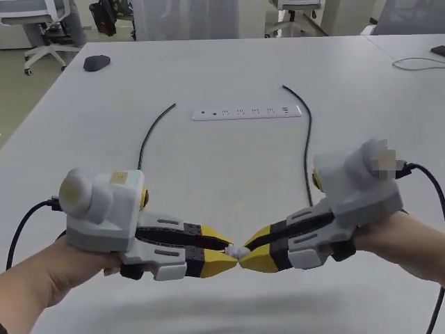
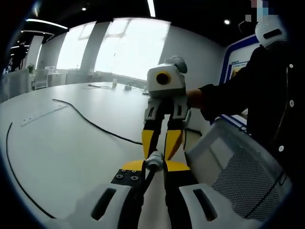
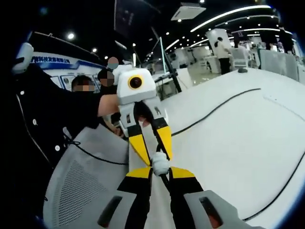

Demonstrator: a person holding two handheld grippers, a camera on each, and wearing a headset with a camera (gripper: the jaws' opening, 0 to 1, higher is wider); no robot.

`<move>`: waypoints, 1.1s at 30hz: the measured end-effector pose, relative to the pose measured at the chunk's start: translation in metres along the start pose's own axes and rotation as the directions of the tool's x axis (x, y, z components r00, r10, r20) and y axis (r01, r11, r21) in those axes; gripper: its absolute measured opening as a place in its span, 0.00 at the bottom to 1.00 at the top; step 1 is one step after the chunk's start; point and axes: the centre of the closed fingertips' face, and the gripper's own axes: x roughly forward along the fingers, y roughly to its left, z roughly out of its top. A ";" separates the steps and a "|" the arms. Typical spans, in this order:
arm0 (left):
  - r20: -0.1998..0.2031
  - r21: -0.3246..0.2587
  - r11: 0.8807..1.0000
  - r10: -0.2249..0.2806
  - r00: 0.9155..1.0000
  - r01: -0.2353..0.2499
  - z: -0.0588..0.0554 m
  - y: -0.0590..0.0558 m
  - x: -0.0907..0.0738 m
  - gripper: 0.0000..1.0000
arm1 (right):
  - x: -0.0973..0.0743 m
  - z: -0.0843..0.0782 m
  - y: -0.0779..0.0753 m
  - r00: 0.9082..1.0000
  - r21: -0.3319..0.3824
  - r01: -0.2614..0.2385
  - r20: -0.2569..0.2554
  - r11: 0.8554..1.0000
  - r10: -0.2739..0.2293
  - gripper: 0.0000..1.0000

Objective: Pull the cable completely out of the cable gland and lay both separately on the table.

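- Gland [image 1: 238, 250]: small and white. I see it over the table [image 1: 229, 181], caught where the tips of both grippers meet.
- Cable [image 2: 149, 177]: black, running from the gland back between the left jaws.
- Left gripper [image 1: 221, 249]: left of the gland, jaws drawn nearly together and pinching it.
- Right gripper [image 1: 252, 255]: right of the gland, jaws likewise closed to a narrow gap on it.
- Power strip [image 1: 247, 112]: well beyond the gland, with a black lead [image 1: 149, 139] lying off one end and another off the other.

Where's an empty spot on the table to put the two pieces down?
Bare table between the left cable run and right cable run, below the power strip. Crowded where the left gripper and right gripper pinch the cable gland.
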 end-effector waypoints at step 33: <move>-0.011 -0.130 0.991 0.015 1.000 -0.017 -0.005 0.000 0.000 0.15 | 0.003 -0.002 0.004 0.995 -0.387 0.080 -0.024 0.918 -0.096 0.07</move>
